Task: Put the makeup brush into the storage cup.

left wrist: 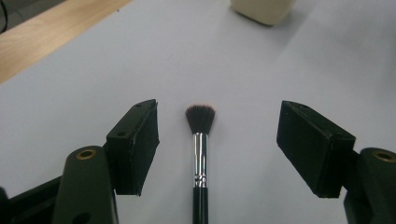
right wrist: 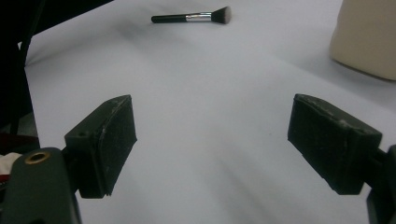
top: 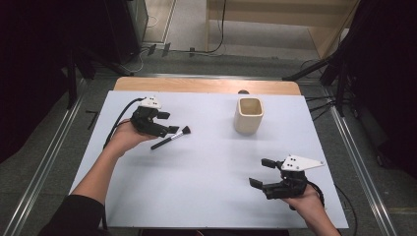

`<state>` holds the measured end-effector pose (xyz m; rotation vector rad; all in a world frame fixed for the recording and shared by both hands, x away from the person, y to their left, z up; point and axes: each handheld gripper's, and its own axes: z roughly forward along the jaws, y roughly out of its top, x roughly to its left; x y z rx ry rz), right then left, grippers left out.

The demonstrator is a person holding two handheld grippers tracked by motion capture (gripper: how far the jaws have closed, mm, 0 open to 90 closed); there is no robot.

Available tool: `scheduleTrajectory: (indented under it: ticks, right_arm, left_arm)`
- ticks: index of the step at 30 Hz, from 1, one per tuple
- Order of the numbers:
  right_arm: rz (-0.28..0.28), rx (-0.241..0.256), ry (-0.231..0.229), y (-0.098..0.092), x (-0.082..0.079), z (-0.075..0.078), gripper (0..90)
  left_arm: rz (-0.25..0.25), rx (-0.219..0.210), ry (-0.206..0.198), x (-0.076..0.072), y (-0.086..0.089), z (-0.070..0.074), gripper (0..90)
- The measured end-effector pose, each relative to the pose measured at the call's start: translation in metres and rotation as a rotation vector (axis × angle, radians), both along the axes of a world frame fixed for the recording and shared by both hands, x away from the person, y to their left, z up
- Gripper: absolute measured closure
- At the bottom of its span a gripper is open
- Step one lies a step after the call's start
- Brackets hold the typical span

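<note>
My left gripper point(left wrist: 217, 147) is spread wide astride the makeup brush point(left wrist: 200, 154), which lies flat on the white table point(top: 196, 177) well left of the cream cup point(top: 249, 115); I'd judge it best to lower squarely and pinch the black handle just behind the ferrule; my right gripper point(right wrist: 212, 149) is released too, empty, near the cup's front right.
</note>
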<state>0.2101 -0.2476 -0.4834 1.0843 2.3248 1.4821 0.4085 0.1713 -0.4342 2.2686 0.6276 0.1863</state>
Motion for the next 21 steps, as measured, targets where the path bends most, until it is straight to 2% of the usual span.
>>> scheduleTrajectory:
  ticks: [4, 5, 6, 10, 14, 21]
  right_arm:
    - [0.009, -0.004, 0.011, 0.002, 0.0, -0.001, 16.2]
    - [0.013, -0.008, 0.012, 0.003, 0.0, -0.001, 16.2]
    - [0.013, -0.008, 0.012, 0.003, 0.0, -0.001, 16.2]
    - [0.014, -0.02, 0.019, 0.003, 0.001, -0.002, 16.3]
    - [0.015, -0.022, 0.022, 0.004, 0.002, -0.002, 16.3]
    - [0.022, -0.023, 0.021, 0.005, 0.002, -0.002, 16.3]
  left_arm:
    - [-0.01, 0.064, 0.024, 0.002, -0.004, 0.005, 30.2]
    - [-0.013, 0.097, 0.04, 0.004, -0.006, 0.007, 30.1]
    - [-0.013, 0.097, 0.04, 0.004, -0.006, 0.007, 30.1]
    - [-0.021, 0.147, 0.044, 0.007, -0.008, 0.008, 30.4]
    - [-0.033, 0.206, 0.067, 0.01, -0.011, 0.006, 30.5]
    - [-0.065, 0.275, 0.092, 0.014, -0.02, 0.006, 31.1]
